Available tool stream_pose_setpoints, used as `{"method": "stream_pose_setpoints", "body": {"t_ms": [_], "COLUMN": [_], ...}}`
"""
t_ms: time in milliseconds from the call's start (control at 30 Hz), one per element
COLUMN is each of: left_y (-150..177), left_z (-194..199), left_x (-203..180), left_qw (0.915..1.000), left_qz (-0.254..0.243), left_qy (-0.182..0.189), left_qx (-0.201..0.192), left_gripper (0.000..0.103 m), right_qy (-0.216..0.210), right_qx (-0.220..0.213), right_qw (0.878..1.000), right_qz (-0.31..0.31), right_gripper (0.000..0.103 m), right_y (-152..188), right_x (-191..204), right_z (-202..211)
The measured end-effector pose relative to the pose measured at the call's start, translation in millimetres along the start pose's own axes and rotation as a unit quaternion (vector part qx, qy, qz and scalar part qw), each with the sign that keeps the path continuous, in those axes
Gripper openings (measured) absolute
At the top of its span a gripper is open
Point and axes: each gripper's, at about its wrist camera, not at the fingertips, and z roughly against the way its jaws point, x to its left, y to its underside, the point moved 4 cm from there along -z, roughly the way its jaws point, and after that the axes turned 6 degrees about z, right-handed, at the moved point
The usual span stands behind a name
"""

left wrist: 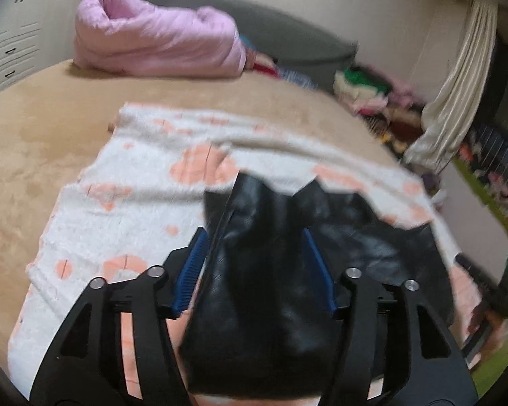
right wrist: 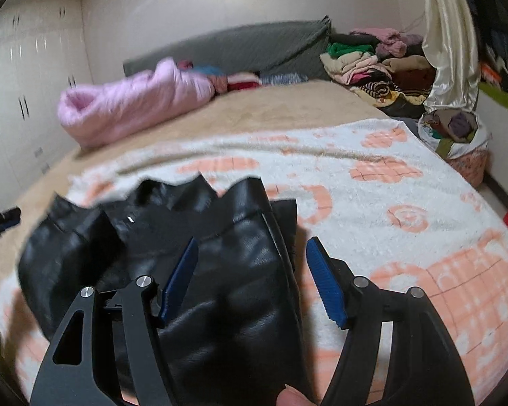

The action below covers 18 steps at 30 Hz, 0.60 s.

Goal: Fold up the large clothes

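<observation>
A black leather-like garment (left wrist: 264, 287) lies bunched on a white blanket with orange patterns (left wrist: 118, 203) spread over the bed. In the left wrist view my left gripper (left wrist: 254, 243) has its blue-padded fingers wide apart around a raised fold of the garment. In the right wrist view the garment (right wrist: 220, 270) fills the lower left. My right gripper (right wrist: 252, 247) is open, its left pad (right wrist: 181, 277) on the garment and its right pad (right wrist: 325, 284) over the blanket (right wrist: 406, 220). The left gripper's tip (right wrist: 3, 218) shows at the left edge.
A rolled pink quilt (left wrist: 159, 37) lies at the head of the tan bed (left wrist: 34, 142) by a grey headboard (right wrist: 237, 47). Piled clothes (right wrist: 379, 64), a cream curtain (right wrist: 450, 40) and a bag (right wrist: 457, 135) stand at the right. White wardrobes (right wrist: 27, 77) line the left wall.
</observation>
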Motion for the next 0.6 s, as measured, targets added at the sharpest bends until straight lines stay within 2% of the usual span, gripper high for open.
{"method": "stream_pose_setpoints", "body": {"t_ms": [67, 200, 233, 267, 333, 367, 400, 467, 600], "left_y": [6, 17, 19, 20, 22, 22, 21, 16, -16], "left_z": [-17, -44, -50, -54, -55, -54, -50, -40, -13], "left_x": [6, 13, 12, 9, 4, 0, -3, -8, -20], "left_qw": [0.9996, 0.9984, 0.9978, 0.9975, 0.9972, 0.9969, 0.9968, 0.9972, 0.9974], "left_qz": [-0.011, -0.012, -0.018, -0.026, -0.038, -0.049, -0.057, -0.061, -0.067], "left_qy": [-0.020, -0.029, -0.028, -0.027, -0.035, -0.038, -0.041, -0.038, -0.010], "left_qx": [0.016, 0.047, 0.057, 0.060, 0.053, 0.047, 0.039, 0.018, -0.025], "left_gripper": [0.055, 0.054, 0.050, 0.035, 0.026, 0.014, 0.007, 0.004, 0.002], "right_qy": [0.005, 0.014, 0.014, 0.017, 0.023, 0.031, 0.037, 0.024, -0.005], "right_qx": [0.013, 0.042, 0.045, 0.048, 0.049, 0.048, 0.046, 0.034, -0.036], "right_qw": [1.000, 0.998, 0.998, 0.998, 0.997, 0.996, 0.996, 0.998, 0.999], "right_qz": [0.022, 0.037, 0.039, 0.045, 0.062, 0.069, 0.070, 0.043, -0.029], "right_gripper": [0.065, 0.064, 0.061, 0.057, 0.032, 0.022, 0.013, 0.009, 0.007], "right_y": [2, 5, 6, 6, 7, 6, 5, 0, -31], "right_x": [4, 4, 4, 5, 8, 9, 9, 5, -18], "right_z": [-11, -32, -35, -40, -47, -50, -51, -47, -17]}}
